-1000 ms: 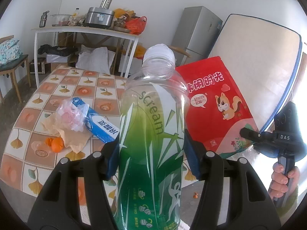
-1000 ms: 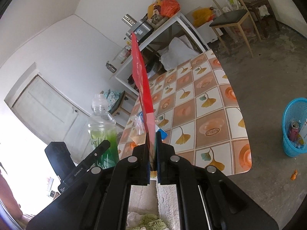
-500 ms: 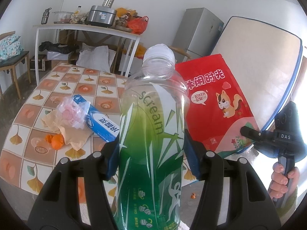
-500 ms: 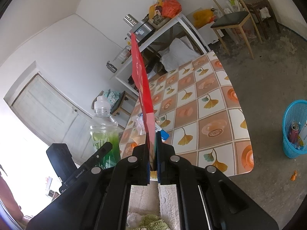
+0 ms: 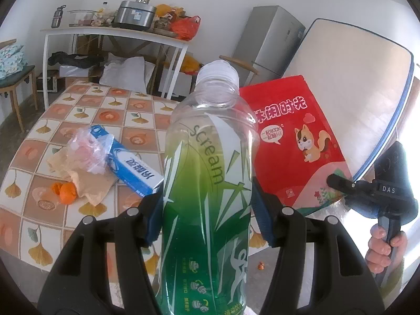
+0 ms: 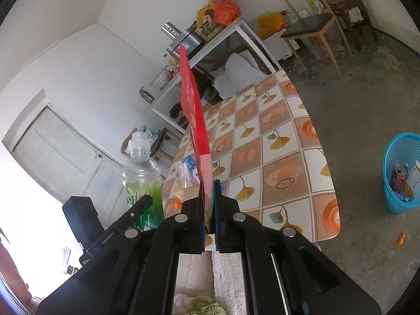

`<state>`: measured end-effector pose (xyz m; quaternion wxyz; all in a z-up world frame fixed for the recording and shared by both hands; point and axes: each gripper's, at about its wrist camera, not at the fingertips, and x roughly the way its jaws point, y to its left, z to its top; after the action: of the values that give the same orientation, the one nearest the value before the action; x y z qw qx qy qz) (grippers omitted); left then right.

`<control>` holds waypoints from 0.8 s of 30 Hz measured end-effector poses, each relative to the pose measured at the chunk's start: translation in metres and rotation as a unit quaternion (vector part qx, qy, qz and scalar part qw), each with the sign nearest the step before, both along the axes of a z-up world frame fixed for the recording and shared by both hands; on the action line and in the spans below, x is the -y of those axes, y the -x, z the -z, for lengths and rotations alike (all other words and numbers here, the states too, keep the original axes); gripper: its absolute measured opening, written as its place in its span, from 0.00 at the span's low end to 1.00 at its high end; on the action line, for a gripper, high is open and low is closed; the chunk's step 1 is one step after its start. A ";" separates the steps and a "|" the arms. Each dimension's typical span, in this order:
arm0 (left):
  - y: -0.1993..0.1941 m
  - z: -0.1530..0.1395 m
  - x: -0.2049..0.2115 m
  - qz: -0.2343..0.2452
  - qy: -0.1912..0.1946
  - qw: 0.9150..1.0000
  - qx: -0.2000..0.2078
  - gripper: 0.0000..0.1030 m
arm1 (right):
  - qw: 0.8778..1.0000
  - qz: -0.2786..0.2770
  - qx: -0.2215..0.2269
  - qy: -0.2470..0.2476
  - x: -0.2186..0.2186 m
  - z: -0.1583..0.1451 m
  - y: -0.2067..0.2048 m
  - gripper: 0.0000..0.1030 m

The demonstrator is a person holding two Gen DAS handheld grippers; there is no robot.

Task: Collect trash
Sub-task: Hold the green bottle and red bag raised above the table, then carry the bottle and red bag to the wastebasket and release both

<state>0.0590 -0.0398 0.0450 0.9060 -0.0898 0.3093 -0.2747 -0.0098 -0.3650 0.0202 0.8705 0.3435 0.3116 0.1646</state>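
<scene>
My left gripper (image 5: 207,215) is shut on a green-labelled plastic bottle (image 5: 207,183) and holds it upright in the air near the table's edge. The bottle also shows in the right wrist view (image 6: 143,181). My right gripper (image 6: 209,210) is shut on a flat red snack bag (image 6: 195,120), held edge-on and upright. The red bag shows face-on in the left wrist view (image 5: 291,141), with the right gripper (image 5: 338,183) at its lower right corner. On the table lie a blue box (image 5: 131,162), a clear plastic bag (image 5: 86,147), brown paper (image 5: 84,178) and orange peel (image 5: 64,191).
The table (image 6: 278,157) has a tiled orange leaf-pattern cloth. A blue waste basket (image 6: 401,176) with trash in it stands on the floor to the table's right. A white shelf table, chairs, a fridge and a leaning mattress stand behind. A small orange scrap (image 6: 400,241) lies on the floor.
Both grippers have drifted slightly with their loads. The table and the trash on it appear a little nearer and shifted in the left wrist view. Both grips are unchanged.
</scene>
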 end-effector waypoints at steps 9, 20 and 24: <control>-0.015 -0.008 0.035 0.029 0.000 1.000 -0.003 0.54 | 0.999 0.037 0.006 -0.012 0.038 0.009 0.013 0.05; -0.050 -0.010 0.150 0.152 0.000 0.987 -0.054 0.54 | 0.984 0.176 0.001 -0.001 0.122 0.022 0.074 0.05; -0.063 -0.001 0.217 0.206 -0.012 0.973 -0.098 0.54 | 0.972 0.236 -0.016 0.004 0.156 0.040 0.101 0.05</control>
<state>0.1216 -0.2568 0.0462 0.7960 -0.0398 0.4121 -0.4416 -0.1109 -0.5208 -0.0194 0.8809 0.4064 0.2367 -0.0524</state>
